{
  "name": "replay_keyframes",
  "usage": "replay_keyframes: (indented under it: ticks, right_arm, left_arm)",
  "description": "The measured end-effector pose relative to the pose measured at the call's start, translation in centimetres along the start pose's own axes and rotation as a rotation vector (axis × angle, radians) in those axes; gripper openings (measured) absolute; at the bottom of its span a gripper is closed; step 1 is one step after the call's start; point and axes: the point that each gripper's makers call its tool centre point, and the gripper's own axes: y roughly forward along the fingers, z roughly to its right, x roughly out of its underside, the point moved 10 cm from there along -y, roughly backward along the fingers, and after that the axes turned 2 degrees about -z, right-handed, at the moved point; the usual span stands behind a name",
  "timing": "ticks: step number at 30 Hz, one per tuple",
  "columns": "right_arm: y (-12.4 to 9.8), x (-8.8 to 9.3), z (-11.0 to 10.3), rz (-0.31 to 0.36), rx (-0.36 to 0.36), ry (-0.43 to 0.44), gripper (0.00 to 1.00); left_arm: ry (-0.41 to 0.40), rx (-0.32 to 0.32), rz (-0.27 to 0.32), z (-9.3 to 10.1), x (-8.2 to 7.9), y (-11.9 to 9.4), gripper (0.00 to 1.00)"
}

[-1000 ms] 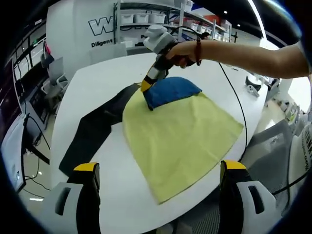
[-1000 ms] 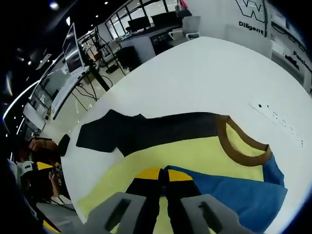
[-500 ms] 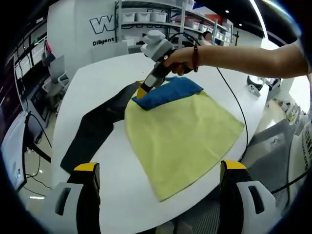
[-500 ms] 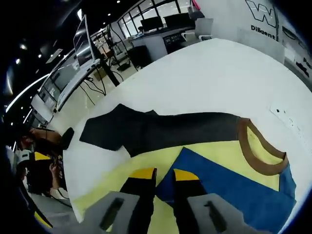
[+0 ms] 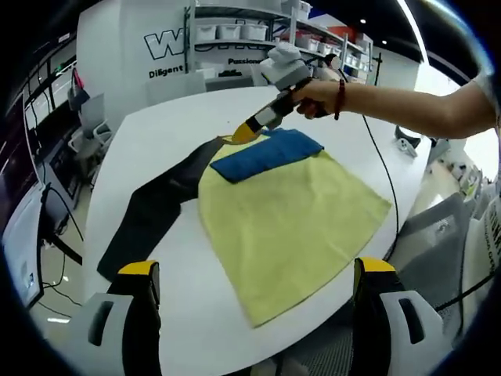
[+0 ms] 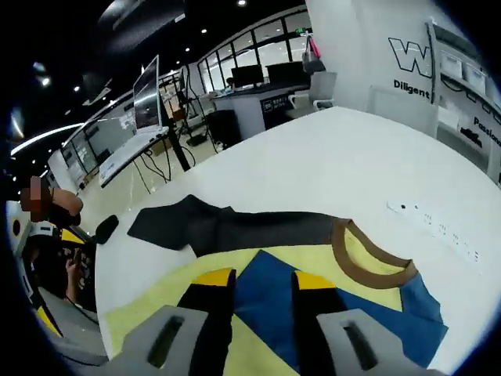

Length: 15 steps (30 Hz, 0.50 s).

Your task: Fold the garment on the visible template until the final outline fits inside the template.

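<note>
A T-shirt lies flat on the white table (image 5: 156,125). Its yellow body (image 5: 290,223) faces me, its black sleeve (image 5: 153,207) stretches out to the left, and its blue sleeve (image 5: 264,153) is folded across the chest. A brown collar (image 6: 368,257) shows in the right gripper view. My right gripper (image 5: 252,129), held by a person's hand, hovers just above the collar end with its jaws apart and nothing in them; in its own view the right gripper (image 6: 262,280) sits over the blue sleeve (image 6: 262,294). My left gripper (image 5: 257,270) is wide open at the near table edge.
A white power strip (image 6: 437,231) lies on the far side of the table and a black cable (image 5: 380,153) runs along its right side. A grey chair (image 5: 438,235) stands close on the right. Desks with monitors (image 6: 149,82) stand beyond the table.
My right gripper, shut on the blue sleeve's edge a second ago, has opened, let it go and lifted away. The sleeve now lies flatter across the yellow body.
</note>
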Motion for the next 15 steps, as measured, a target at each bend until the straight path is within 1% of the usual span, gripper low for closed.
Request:
replay_keyframes:
  ticks: [4,5,8,15]
  right_arm:
    - [-1.3,1.1,1.5,0.020,0.027,0.016,0.28]
    - [-1.8,1.3,1.7,0.035,0.041,0.011,0.29]
    - [-2.7,2.0,2.1,0.052,0.075,-0.020,0.33]
    - [-4.9,3.5,2.9,0.083,0.119,-0.013,0.39]
  left_arm:
    - [0.005,0.007,0.018,0.3,-0.4,0.1,0.99]
    - [0.006,0.010,0.020,0.4,-0.4,0.1,0.99]
    - [0.009,0.009,0.019,0.5,-0.5,0.3,0.99]
    - [-0.003,0.002,0.033,0.5,-0.7,0.2,0.99]
